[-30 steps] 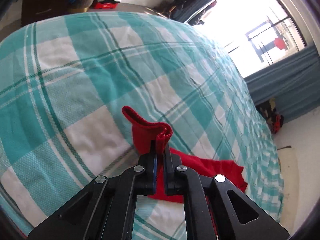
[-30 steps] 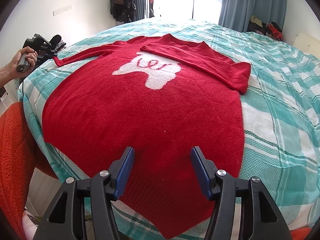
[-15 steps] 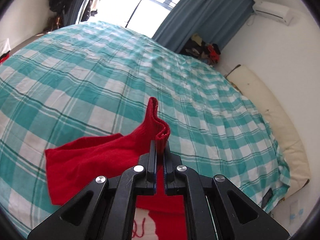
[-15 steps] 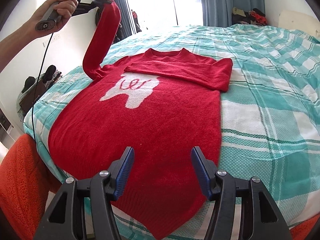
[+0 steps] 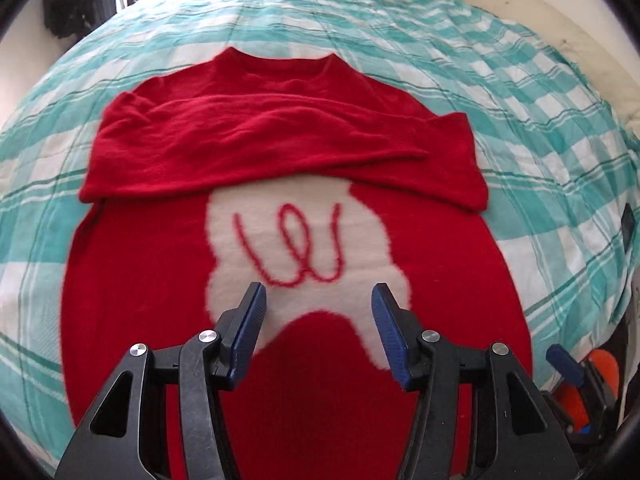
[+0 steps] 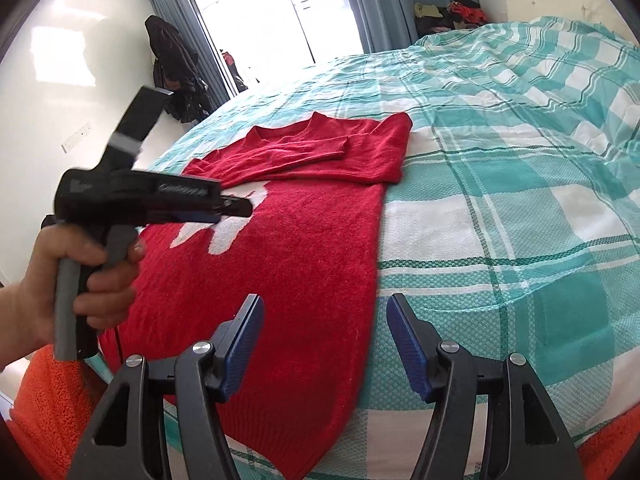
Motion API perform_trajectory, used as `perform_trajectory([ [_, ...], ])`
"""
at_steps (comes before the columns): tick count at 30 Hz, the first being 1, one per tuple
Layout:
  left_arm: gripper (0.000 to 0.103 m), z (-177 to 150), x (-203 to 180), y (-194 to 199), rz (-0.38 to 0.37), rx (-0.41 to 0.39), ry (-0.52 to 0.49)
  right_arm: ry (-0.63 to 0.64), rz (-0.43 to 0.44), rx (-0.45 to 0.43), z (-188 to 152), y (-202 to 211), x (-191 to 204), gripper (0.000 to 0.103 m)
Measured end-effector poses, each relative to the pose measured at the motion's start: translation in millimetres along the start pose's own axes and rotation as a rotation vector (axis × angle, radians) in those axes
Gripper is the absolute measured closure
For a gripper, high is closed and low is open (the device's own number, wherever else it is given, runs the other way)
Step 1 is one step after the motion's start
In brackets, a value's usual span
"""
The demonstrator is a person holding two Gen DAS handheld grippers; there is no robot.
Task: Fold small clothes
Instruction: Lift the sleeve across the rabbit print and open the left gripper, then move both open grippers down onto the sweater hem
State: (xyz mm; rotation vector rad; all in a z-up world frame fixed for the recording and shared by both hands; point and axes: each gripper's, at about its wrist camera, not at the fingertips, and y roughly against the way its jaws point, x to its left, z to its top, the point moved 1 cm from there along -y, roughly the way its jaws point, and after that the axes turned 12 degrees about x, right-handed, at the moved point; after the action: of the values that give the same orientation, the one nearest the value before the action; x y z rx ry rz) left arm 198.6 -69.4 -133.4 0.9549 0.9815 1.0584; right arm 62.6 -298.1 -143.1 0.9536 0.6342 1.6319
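Nearest in the left wrist view, the left gripper [image 5: 318,320] hovers over the lower chest of a red sweater [image 5: 140,280], its blue-padded fingers [image 5: 250,332] spread apart and holding nothing. The right gripper [image 6: 324,344] sits above the sweater's right side, near the hem [image 6: 288,432] at the bed's near edge, its fingers likewise apart and empty. From the right wrist view, the person's left hand [image 6: 80,276] grips the handle of the left tool; there is pale lettering on its black body, but it is too blurred to read. The sweater lies flat, front up, on a bed covered by a teal and white checked bedspread [image 6: 520,200]. Both sleeves [image 5: 260,148] are folded across the chest, one overlapping the other just below the neckline [image 5: 280,62]. Beneath them is a white patch [image 5: 304,240] with looping red stitching that resembles cursive, perhaps "lel", though it cannot be read with certainty. The knit looks soft, fuzzy and fairly light; it should drape and sag when lifted and is unlikely to slip or tear. The two corners of the ribbed hem look like the best places to grip, one per tool. Farther off are blue curtains [image 6: 384,0] and a bright window [image 6: 272,8].
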Motion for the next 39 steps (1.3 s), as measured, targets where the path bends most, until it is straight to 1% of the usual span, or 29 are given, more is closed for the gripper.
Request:
perform_trajectory([
  [2,0.046,5,47,9,0.094,-0.038,0.081,0.003,0.003,0.009,1,-3,1,0.039],
  [4,0.048,15,93,9,0.175,-0.033,0.159,0.012,0.002,0.025,0,-8,3,0.039],
  [6,0.048,24,125,-1,0.196,0.008,0.182,0.027,0.0,0.038,-1,-12,6,0.039],
  [8,0.048,33,135,-14,0.207,0.038,0.152,0.042,-0.007,0.044,-1,-14,9,0.039],
  [10,0.046,47,132,-22,0.249,0.02,0.117,0.05,-0.02,0.046,-2,-15,11,0.039],
  [11,0.046,56,132,-25,0.269,0.006,0.122,0.051,-0.025,0.047,-3,-15,11,0.039],
  [12,0.046,65,134,-27,0.281,-0.007,0.147,0.051,-0.03,0.05,-3,-16,11,0.039],
  [13,0.057,72,139,-30,0.276,-0.015,0.186,0.05,-0.035,0.052,-4,-16,11,0.039],
  [14,0.078,77,146,-32,0.252,-0.024,0.228,0.049,-0.041,0.054,-4,-16,11,0.039],
  [15,0.097,78,152,-34,0.212,-0.017,0.259,0.047,-0.046,0.055,-4,-17,10,0.039],
  [16,0.098,76,154,-33,0.21,-0.023,0.285,0.046,-0.049,0.054,-3,-16,10,0.039],
  [17,0.098,73,154,-31,0.213,-0.038,0.288,0.044,-0.052,0.051,-2,-16,10,0.039],
  [20,0.097,65,149,-33,0.232,-0.039,0.252,0.04,-0.053,0.044,-1,-15,9,0.039],
  [21,0.092,65,149,-33,0.239,-0.029,0.242,0.04,-0.051,0.049,-1,-16,9,0.039],
  [23,0.086,63,152,-30,0.242,-0.024,0.247,0.04,-0.047,0.065,-1,-20,8,0.039],
  [25,0.069,58,157,-25,0.245,-0.015,0.27,0.044,-0.043,0.069,0,-22,9,0.039],
  [26,0.066,53,159,-22,0.244,-0.013,0.282,0.046,-0.038,0.065,0,-21,9,0.039],
  [27,0.059,48,161,-17,0.242,-0.009,0.295,0.047,-0.034,0.059,0,-19,10,0.039],
  [30,0.043,21,165,3,0.274,-0.024,0.345,0.044,-0.036,0.035,2,-13,8,0.039],
  [32,0.041,-5,163,21,0.284,-0.066,0.361,0.035,-0.057,0.018,3,-9,5,0.039],
  [34,0.036,-31,153,36,0.275,-0.108,0.352,0.034,-0.079,-0.004,5,-5,5,0.039],
  [37,0.029,-65,123,45,0.238,-0.14,0.297,0.064,-0.109,-0.023,7,-4,12,0.039],
  [39,0.025,-81,99,39,0.199,-0.135,0.233,0.095,-0.115,-0.016,8,-7,19,0.039],
])
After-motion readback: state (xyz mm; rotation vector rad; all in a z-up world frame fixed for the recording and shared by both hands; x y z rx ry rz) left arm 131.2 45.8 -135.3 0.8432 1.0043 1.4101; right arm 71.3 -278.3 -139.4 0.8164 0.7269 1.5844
